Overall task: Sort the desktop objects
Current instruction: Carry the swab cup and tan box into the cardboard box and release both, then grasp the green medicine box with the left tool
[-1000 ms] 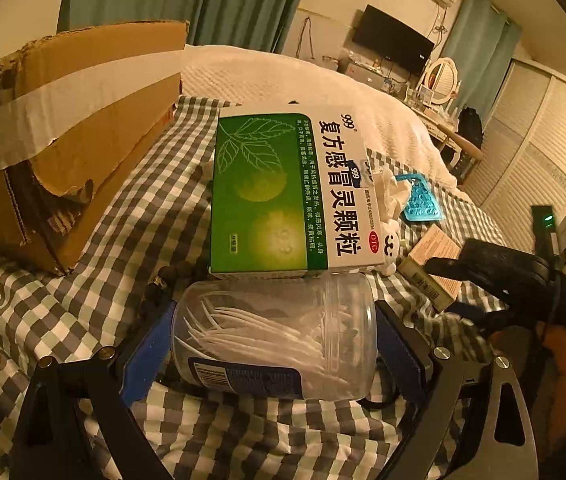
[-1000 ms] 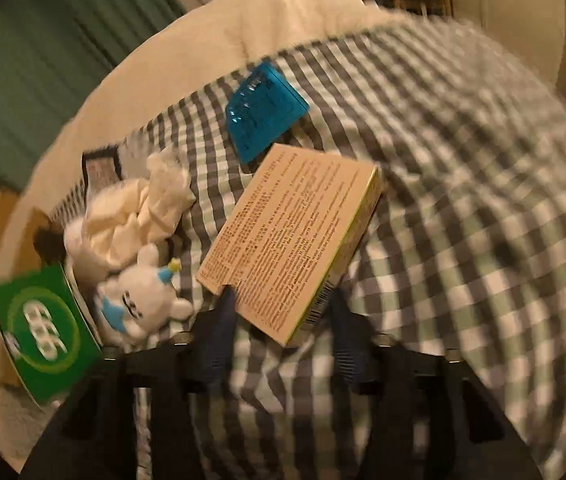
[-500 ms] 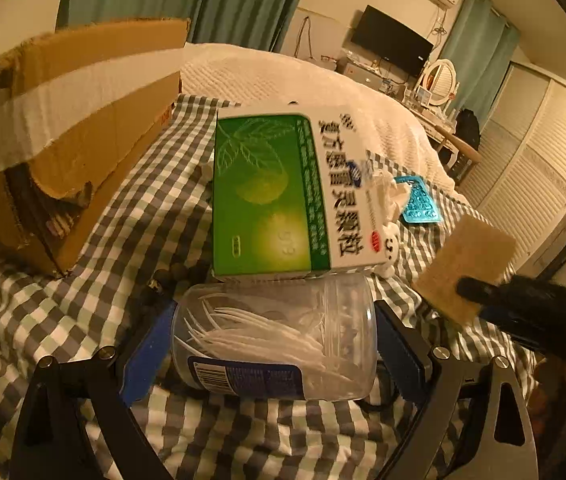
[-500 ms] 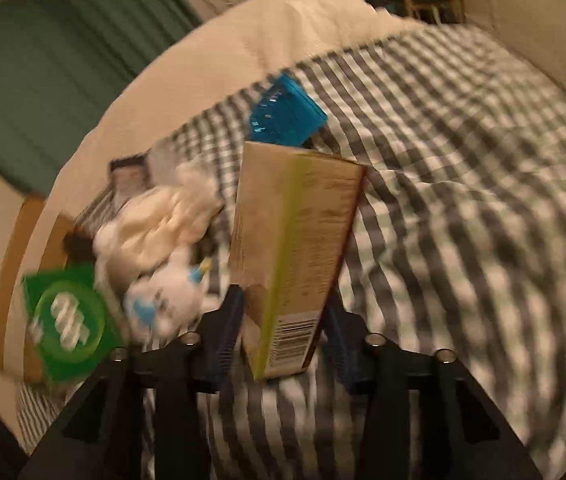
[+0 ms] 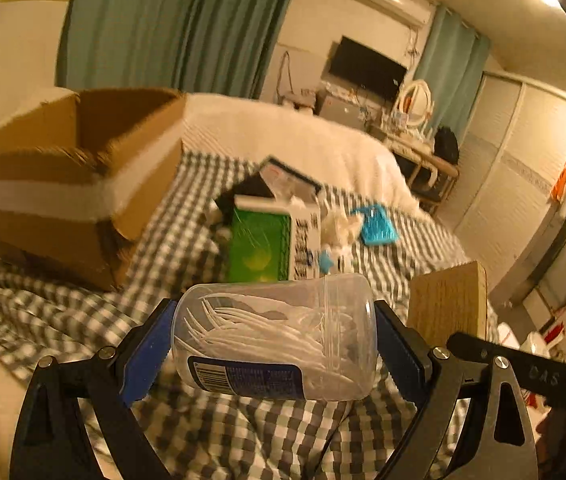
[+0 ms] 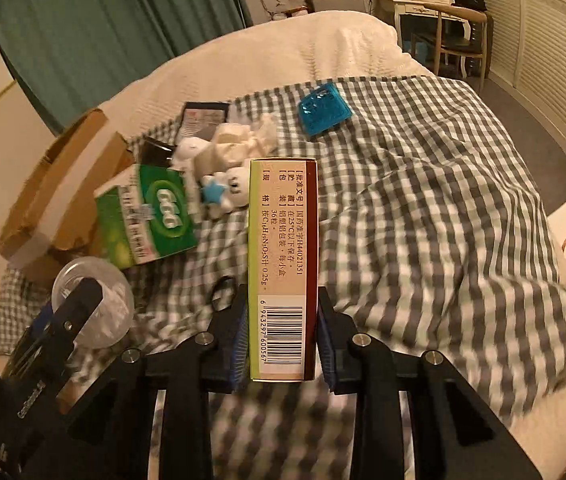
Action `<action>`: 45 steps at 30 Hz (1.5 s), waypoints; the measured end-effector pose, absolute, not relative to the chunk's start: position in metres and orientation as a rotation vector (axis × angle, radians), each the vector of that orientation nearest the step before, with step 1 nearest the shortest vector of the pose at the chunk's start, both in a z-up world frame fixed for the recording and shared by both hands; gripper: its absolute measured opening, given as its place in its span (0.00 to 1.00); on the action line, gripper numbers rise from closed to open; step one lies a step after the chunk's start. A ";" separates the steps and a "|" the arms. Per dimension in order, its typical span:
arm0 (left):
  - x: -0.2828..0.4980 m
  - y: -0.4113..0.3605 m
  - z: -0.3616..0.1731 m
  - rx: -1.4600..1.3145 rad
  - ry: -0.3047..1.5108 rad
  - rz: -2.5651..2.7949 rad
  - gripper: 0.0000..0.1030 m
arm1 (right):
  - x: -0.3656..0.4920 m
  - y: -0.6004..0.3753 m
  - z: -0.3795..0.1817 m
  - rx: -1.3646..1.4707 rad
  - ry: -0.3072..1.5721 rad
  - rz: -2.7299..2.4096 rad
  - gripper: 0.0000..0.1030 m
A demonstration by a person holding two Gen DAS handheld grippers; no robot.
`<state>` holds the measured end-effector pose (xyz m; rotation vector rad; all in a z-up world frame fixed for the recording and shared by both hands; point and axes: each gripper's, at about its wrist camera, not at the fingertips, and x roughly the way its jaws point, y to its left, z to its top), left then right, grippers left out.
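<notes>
My left gripper [image 5: 275, 344] is shut on a clear plastic jar of white floss picks [image 5: 275, 320], held sideways above the checked blanket [image 5: 243, 432]. My right gripper [image 6: 283, 336] has its jaws closing on a tan and brown medicine box [image 6: 283, 240] that stands on edge between the pads, off the bed. That box [image 5: 447, 304] also shows at the right of the left wrist view. The jar [image 6: 91, 300] appears low on the left in the right wrist view.
An open cardboard box [image 5: 75, 184] stands at the left. A green medicine box [image 6: 151, 216], a white plush toy [image 6: 227, 192], crumpled tissue [image 6: 239, 140], a blue case [image 6: 323, 110] and a black packet [image 6: 203, 120] lie on the blanket. A white duvet [image 6: 283, 52] lies behind.
The right gripper closed on the tan box, turned it onto its edge and lifted it. The left gripper rose with the jar, away from the green box.
</notes>
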<state>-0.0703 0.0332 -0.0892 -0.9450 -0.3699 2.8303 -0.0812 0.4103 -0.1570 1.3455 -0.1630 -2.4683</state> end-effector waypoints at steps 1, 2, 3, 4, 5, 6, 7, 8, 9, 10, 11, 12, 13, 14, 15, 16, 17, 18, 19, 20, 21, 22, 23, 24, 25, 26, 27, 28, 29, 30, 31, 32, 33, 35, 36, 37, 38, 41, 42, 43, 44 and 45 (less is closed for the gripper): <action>-0.069 0.027 -0.081 -0.919 -0.377 2.849 0.93 | -0.076 0.408 -0.150 1.330 -0.169 -2.463 0.28; -0.067 0.021 -0.073 -0.896 -0.381 2.871 0.93 | -0.071 0.404 -0.142 1.310 -0.161 -2.463 0.28; -0.066 0.015 -0.064 -0.869 -0.386 2.894 0.93 | -0.066 0.399 -0.132 1.285 -0.147 -2.465 0.28; -0.065 0.006 -0.054 -0.836 -0.400 2.919 0.93 | -0.059 0.392 -0.119 1.250 -0.134 -2.463 0.28; -0.064 -0.005 -0.044 -0.808 -0.420 2.940 0.93 | -0.055 0.385 -0.107 1.214 -0.128 -2.459 0.28; -0.063 -0.018 -0.031 -0.770 -0.449 2.966 0.93 | -0.050 0.374 -0.089 1.165 -0.128 -2.446 0.28; -0.064 -0.030 -0.020 -0.738 -0.473 2.988 0.93 | -0.047 0.366 -0.079 1.132 -0.128 -2.432 0.28; -0.067 -0.040 -0.011 -0.709 -0.487 3.001 0.93 | -0.046 0.355 -0.067 1.098 -0.124 -2.414 0.28; -0.069 -0.049 -0.002 -0.687 -0.488 3.012 0.93 | -0.045 0.341 -0.054 1.064 -0.114 -2.391 0.28; -0.074 -0.061 0.009 -0.656 -0.480 3.041 0.93 | -0.046 0.326 -0.040 1.032 -0.104 -2.367 0.28; -0.078 -0.072 0.019 -0.622 -0.468 3.075 0.93 | -0.047 0.310 -0.030 1.008 -0.098 -2.342 0.28; -0.083 -0.083 0.027 -0.591 -0.451 3.101 0.93 | -0.050 0.293 -0.019 0.986 -0.094 -2.308 0.28; -0.090 -0.097 0.035 -0.570 -0.447 3.137 0.93 | -0.054 0.273 -0.008 0.962 -0.093 -2.271 0.28; -0.098 -0.113 0.041 -0.558 -0.456 3.173 0.93 | -0.061 0.253 0.001 0.946 -0.085 -2.238 0.28; -0.105 -0.122 0.042 -0.570 -0.454 3.188 0.93 | -0.066 0.237 0.005 0.939 -0.077 -2.222 0.28; -0.116 -0.134 0.041 -0.594 -0.451 3.209 0.93 | -0.074 0.219 0.009 0.934 -0.066 -2.202 0.28; -0.129 -0.145 0.036 -0.629 -0.439 3.231 0.93 | -0.082 0.200 0.011 0.934 -0.055 -2.183 0.28; -0.136 -0.150 0.030 -0.658 -0.428 3.239 0.93 | -0.087 0.186 0.012 0.937 -0.046 -2.171 0.28; -0.147 -0.157 0.021 -0.697 -0.422 3.248 0.93 | -0.094 0.169 0.009 0.946 -0.034 -2.161 0.28; -0.156 -0.162 0.011 -0.741 -0.412 3.239 0.93 | -0.102 0.157 0.006 0.956 -0.025 -2.157 0.28; -0.163 -0.166 0.002 -0.768 -0.416 3.233 0.93 | -0.113 0.141 0.000 0.970 -0.016 -2.152 0.28; -0.168 -0.170 -0.008 -0.786 -0.430 3.232 0.93 | -0.117 0.131 -0.004 0.980 -0.012 -2.150 0.28; -0.171 -0.173 -0.015 -0.797 -0.443 3.225 0.93 | -0.122 0.125 -0.009 0.992 -0.011 -2.144 0.28; -0.174 -0.174 -0.021 -0.814 -0.453 3.212 0.93 | -0.130 0.117 -0.015 1.007 -0.014 -2.140 0.28; -0.177 -0.175 -0.027 -0.834 -0.459 3.198 0.94 | -0.137 0.112 -0.020 1.020 -0.021 -2.137 0.29; -0.177 -0.175 -0.031 -0.839 -0.462 3.198 0.95 | -0.143 0.108 -0.024 1.030 -0.031 -2.133 0.31; -0.177 -0.174 -0.030 -0.829 -0.457 3.203 0.96 | -0.146 0.106 -0.028 1.036 -0.057 -2.131 0.34; -0.174 -0.173 -0.027 -0.810 -0.440 3.217 1.00 | -0.150 0.104 -0.030 1.042 -0.080 -2.131 0.50; -0.170 -0.174 -0.019 -0.787 -0.421 3.236 1.00 | -0.154 0.104 -0.031 1.045 -0.099 -2.136 0.57; -0.165 -0.171 -0.014 -0.767 -0.396 3.249 1.00 | -0.153 0.108 -0.030 1.034 -0.130 -2.152 0.64; -0.158 -0.167 -0.007 -0.743 -0.372 3.256 1.00 | -0.153 0.111 -0.028 1.018 -0.147 -2.159 0.64; -0.150 -0.163 0.001 -0.723 -0.357 3.262 1.00 | -0.152 0.116 -0.024 1.000 -0.158 -2.162 0.64; -0.143 -0.160 0.006 -0.709 -0.351 3.262 1.00 | -0.145 0.125 -0.019 0.978 -0.149 -2.165 0.64; -0.127 -0.150 0.017 -0.677 -0.351 3.245 1.00 | -0.136 0.141 -0.009 0.935 -0.116 -2.203 0.64; -0.120 -0.145 0.021 -0.669 -0.352 3.226 1.00 | -0.131 0.148 -0.005 0.916 -0.102 -2.223 0.64; -0.111 -0.136 0.026 -0.657 -0.348 3.197 1.00 | -0.122 0.163 0.002 0.890 -0.086 -2.251 0.64; -0.108 -0.128 0.030 -0.657 -0.339 3.186 1.00 | -0.115 0.176 0.007 0.872 -0.076 -2.270 0.64; -0.095 -0.098 0.033 -0.705 -0.308 3.138 1.00 | -0.093 0.222 0.023 0.829 -0.067 -2.335 0.66; -0.092 -0.088 0.032 -0.719 -0.306 3.106 1.00 | -0.084 0.241 0.026 0.816 -0.064 -2.367 0.66; -0.089 -0.079 0.030 -0.735 -0.305 3.083 1.00 | -0.078 0.252 0.027 0.810 -0.058 -2.385 0.67; -0.087 -0.067 0.025 -0.771 -0.308 3.054 1.00 | -0.070 0.264 0.029 0.805 -0.052 -2.405 0.67; -0.086 -0.056 0.019 -0.805 -0.310 3.022 1.00 | -0.064 0.279 0.026 0.808 -0.042 -2.435 0.68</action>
